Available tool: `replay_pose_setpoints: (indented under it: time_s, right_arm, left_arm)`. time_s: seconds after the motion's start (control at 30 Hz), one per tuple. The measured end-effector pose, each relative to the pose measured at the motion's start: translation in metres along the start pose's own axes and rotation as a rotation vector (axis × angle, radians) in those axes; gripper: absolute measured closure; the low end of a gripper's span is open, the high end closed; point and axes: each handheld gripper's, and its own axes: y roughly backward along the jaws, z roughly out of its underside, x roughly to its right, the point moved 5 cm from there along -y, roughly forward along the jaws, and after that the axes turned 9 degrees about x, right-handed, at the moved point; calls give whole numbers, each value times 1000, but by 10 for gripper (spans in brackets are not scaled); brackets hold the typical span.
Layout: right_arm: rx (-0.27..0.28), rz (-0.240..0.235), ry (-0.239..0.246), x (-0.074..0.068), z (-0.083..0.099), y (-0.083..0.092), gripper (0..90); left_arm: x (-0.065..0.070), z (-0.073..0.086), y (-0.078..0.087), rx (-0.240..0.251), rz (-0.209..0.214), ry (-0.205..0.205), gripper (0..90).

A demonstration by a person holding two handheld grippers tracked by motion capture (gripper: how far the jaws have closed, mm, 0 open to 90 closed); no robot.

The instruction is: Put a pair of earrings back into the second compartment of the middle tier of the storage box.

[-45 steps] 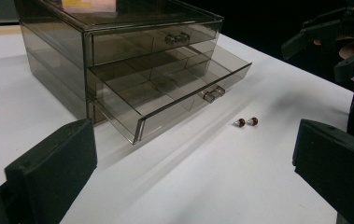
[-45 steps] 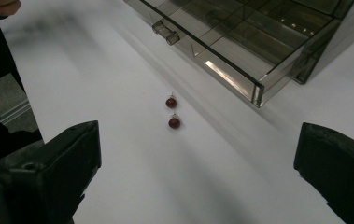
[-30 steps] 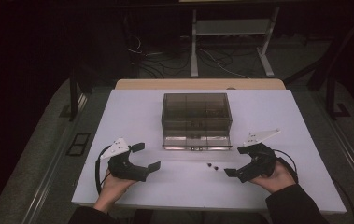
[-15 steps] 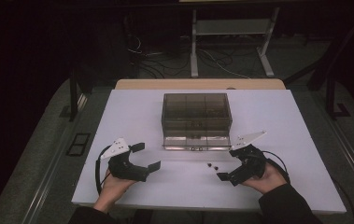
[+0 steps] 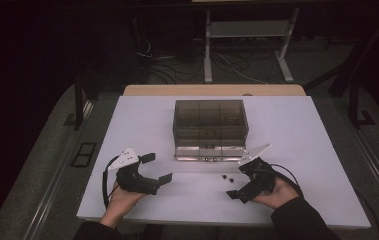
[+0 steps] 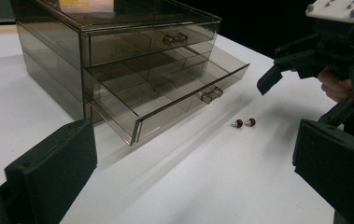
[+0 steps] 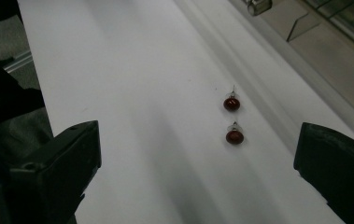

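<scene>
Two small dark red stud earrings lie side by side on the white table, just in front of a smoky clear drawer box. The box's lower drawer is pulled out and its compartments look empty. My right gripper is open, low over the table, with its jaws on either side of the earrings and short of them. Open too, my left gripper rests at the front left with nothing between its jaws, pointing at the box.
The drawer's small clear handle sits just beyond the earrings. Bare table lies between the two grippers and along the front edge. Metal frame legs and cables stand on the floor behind the table.
My right gripper has slid left across the table towards the earrings, which now lie between its jaws. The left gripper and the box have not moved.
</scene>
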Motion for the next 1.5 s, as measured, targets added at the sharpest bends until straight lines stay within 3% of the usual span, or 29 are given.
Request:
replay_pose_setpoints:
  time_s: [0.1, 0.17, 0.3, 0.37, 0.5, 1.23, 1.5]
  right_arm:
    - [-25, 19, 0, 2, 2, -5, 16]
    - [-26, 12, 0, 3, 2, -6, 135]
    - [-23, 28, -3, 7, 2, -11, 143]
    - [-17, 36, -3, 9, 3, -13, 226]
    - [-21, 51, -5, 12, 4, -16, 260]
    - [-19, 97, 18, 15, 4, -24, 719]
    - [-36, 107, 22, 16, 6, -27, 789]
  left_arm:
    - [0, 0, 0, -1, 1, 0, 0]
    - [0, 0, 0, -1, 2, 0, 0]
    - [0, 0, 0, 1, 1, 1, 0]
    - [0, 0, 0, -1, 3, 0, 0]
    - [0, 0, 0, 0, 4, 2, 0]
    - [0, 1, -2, -2, 9, 3, 0]
    - [0, 1, -2, -6, 10, -1, 0]
